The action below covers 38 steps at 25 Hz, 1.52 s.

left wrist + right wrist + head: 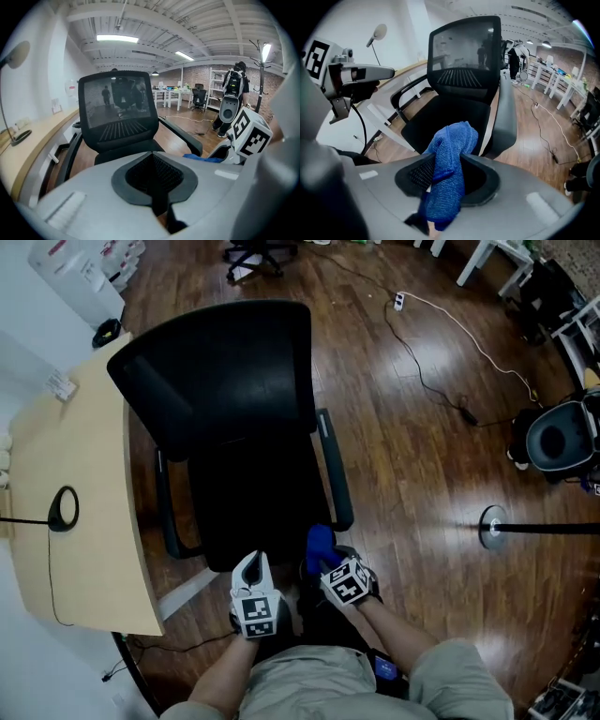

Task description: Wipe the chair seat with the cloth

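A black office chair stands in front of me, its seat (253, 512) dark and bare and its mesh backrest (216, 371) beyond. My right gripper (323, 563) hovers at the seat's near right corner, shut on a blue cloth (321, 545). In the right gripper view the cloth (447, 164) is bunched between the jaws and sticks out over the seat (450, 115). My left gripper (251, 566) hangs at the seat's near edge, just left of the right one. Its jaws (154, 178) are shut with nothing in them, and the chair's backrest (117, 105) lies ahead.
A pale wooden desk (66, 456) runs close along the chair's left side, with a lamp base ring (64, 507) on it. The armrests (337, 470) flank the seat. A cable (441, 343), a post base (492, 526) and another chair (258, 254) stand on the wood floor.
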Tool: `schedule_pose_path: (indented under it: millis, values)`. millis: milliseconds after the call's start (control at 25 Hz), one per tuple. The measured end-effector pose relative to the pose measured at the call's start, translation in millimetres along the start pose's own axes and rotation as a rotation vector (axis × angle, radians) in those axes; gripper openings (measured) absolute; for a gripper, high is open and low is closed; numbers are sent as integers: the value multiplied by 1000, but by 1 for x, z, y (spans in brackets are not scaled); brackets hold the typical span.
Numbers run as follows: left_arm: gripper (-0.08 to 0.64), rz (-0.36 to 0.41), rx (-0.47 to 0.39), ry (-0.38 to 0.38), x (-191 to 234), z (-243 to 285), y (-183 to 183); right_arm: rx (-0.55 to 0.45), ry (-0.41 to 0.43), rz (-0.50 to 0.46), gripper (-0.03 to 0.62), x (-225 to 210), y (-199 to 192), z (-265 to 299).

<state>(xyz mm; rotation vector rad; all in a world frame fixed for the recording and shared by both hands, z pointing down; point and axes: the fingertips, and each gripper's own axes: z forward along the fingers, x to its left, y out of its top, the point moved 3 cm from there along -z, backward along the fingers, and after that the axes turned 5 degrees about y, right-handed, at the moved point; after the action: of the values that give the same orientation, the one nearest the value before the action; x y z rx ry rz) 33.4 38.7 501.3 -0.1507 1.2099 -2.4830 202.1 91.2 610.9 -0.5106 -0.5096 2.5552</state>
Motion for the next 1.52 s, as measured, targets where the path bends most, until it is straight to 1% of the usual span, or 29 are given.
schedule_pose_path:
  millis: [120,200,360,440,680,840,1080,1200,1280,1360,1520]
  values:
    - [5,-43,3,36,13,-28,12,-44,24,-30,133,23,20,-29]
    - [5,-73,-10,62,21,-46,21,-81,39,-53,133,38,36,-47]
    - [5,-106,-57,97,42,-77,38,-161,50,-159,133,66,83,-76]
    - [5,-117,-80,109,56,-94,41,-208,56,-197,133,86,107,-89]
    - [5,-163,-156,130,111,-144,53,-341,73,-261,134,154,175,-115]
    - [5,-188,-194,161,162,-174,51,-390,127,-308,135,216,215,-111]
    - [5,-242,-215,257,239,-220,26,-379,233,-472,137,321,254,-90]
    - [5,-296,-227,308,277,-242,7,-351,286,-549,138,371,267,-69]
    - [5,-326,-227,337,298,-259,-10,-323,325,-575,140,403,272,-53]
    - [5,-340,-221,365,316,-278,-26,-295,359,-585,140,432,274,-38]
    - [5,-368,-208,406,350,-306,-57,-251,394,-641,141,484,282,-8]
